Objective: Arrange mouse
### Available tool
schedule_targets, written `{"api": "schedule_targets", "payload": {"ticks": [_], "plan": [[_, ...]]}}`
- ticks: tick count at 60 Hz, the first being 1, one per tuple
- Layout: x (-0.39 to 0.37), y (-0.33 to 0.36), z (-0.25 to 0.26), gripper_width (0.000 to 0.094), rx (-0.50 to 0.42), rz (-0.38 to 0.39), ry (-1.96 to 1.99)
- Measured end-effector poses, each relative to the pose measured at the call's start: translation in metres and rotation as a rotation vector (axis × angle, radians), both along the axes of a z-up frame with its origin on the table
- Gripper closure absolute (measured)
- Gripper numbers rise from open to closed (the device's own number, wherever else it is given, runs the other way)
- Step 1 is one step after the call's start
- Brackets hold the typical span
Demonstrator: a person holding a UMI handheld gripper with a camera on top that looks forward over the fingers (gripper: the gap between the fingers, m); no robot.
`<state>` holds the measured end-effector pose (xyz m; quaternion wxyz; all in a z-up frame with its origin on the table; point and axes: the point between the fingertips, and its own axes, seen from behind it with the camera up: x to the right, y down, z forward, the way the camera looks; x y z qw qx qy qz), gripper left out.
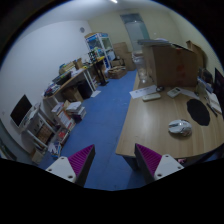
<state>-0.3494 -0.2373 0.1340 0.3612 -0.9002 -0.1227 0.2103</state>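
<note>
My gripper (pixel 113 160) is open and empty, its two purple pads wide apart over the blue floor. A wooden desk (pixel 150 125) stands ahead to the right. On it lies a small grey and white mouse (pixel 179 127), well beyond the right finger (pixel 150 158). A round black mouse pad (pixel 198 111) lies further along the desk, beyond the mouse. A white keyboard-like item (pixel 152 96) lies at the desk's far edge.
Blue floor (pixel 105 115) spreads ahead between the fingers. Cluttered shelves and a desk with a monitor (pixel 21 108) line the left wall. Boxes (pixel 115 70) and a shelving unit (pixel 97 45) stand at the back. A brown cardboard box (pixel 172 62) stands behind the desk.
</note>
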Motion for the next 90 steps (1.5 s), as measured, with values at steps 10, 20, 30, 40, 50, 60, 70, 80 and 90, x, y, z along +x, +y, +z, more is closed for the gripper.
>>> {"api": "schedule_targets", "payload": {"ticks": [10,20,30,40,50,60,70,80,90], "plan": [[0.033,-0.002,-0.018,0.0104,-0.028,-0.079,-0.021],[0.118,0.023,-0.05,0.0104,-0.01,-0.151,-0.152],[0.2,0.062,-0.081,0.0098,0.021,-0.182,-0.26],[0.248,0.104,-0.112,0.0098,0.025,-0.215,-0.297],[0.26,0.143,-0.13,0.0095,0.055,-0.154,-0.358],[0.251,0.17,-0.147,0.0092,0.053,-0.078,-0.346],[0.252,0.202,-0.151,0.009,0.067,-0.083,-0.337],[0.253,0.238,-0.152,0.0082,0.083,-0.136,-0.295],[0.255,0.251,-0.151,0.0087,0.114,-0.215,-0.253]]}}
